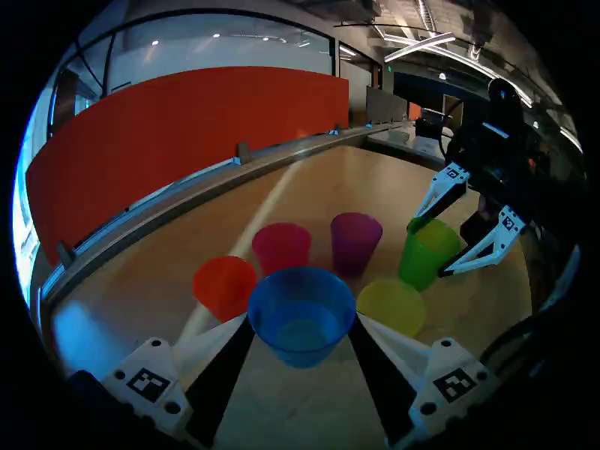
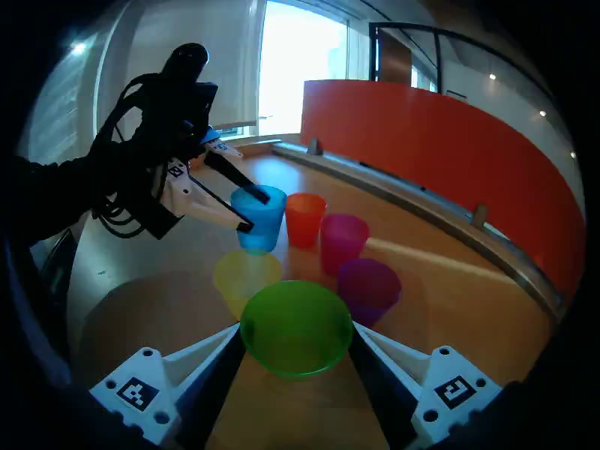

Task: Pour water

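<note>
Where the cups stand: six plastic cups are bunched close together on the wooden table [image 1: 337, 180].
Cups in the left gripper view, left to right: orange cup [image 1: 223, 285], pink cup [image 1: 281, 247], blue cup [image 1: 300, 300], purple cup [image 1: 355, 240], yellow cup [image 1: 390, 304], green cup [image 1: 429, 259].
Cups in the right gripper view, left to right: yellow cup [image 2: 246, 276], blue cup [image 2: 261, 221], green cup [image 2: 296, 322], orange cup [image 2: 305, 217], pink cup [image 2: 343, 240], purple cup [image 2: 367, 289].
Markings: square black-and-white coded tags [image 1: 148, 382] sit on the fingers of both tools. They carry block patterns; no writing is legible on them or on the cups.
Left tool [image 1: 301, 330]: clenched on the blue cup, one finger pressing each side below the rim, with the cup upright.
Left tool in the right gripper view [image 2: 255, 212]: it reaches in from the left and slopes downward, pinching the blue cup near its rim. A dark-sleeved hand [image 2: 127, 180] grips the handle, with black cables [image 2: 112, 217] looping beneath.
Right tool [image 2: 296, 334]: clenched on the green cup, fingers against both sides.
Right tool in the left gripper view [image 1: 427, 249]: it comes in from the right, fingers sloping down onto the green cup.
Water: there is a paler patch at the bottom of the blue cup; I cannot tell whether it is water.
Lift: I cannot tell whether either held cup is clear of the table.
Background: a red panel [image 1: 187, 135] stands behind a rail [image 1: 225, 169] along the table's far edge.
</note>
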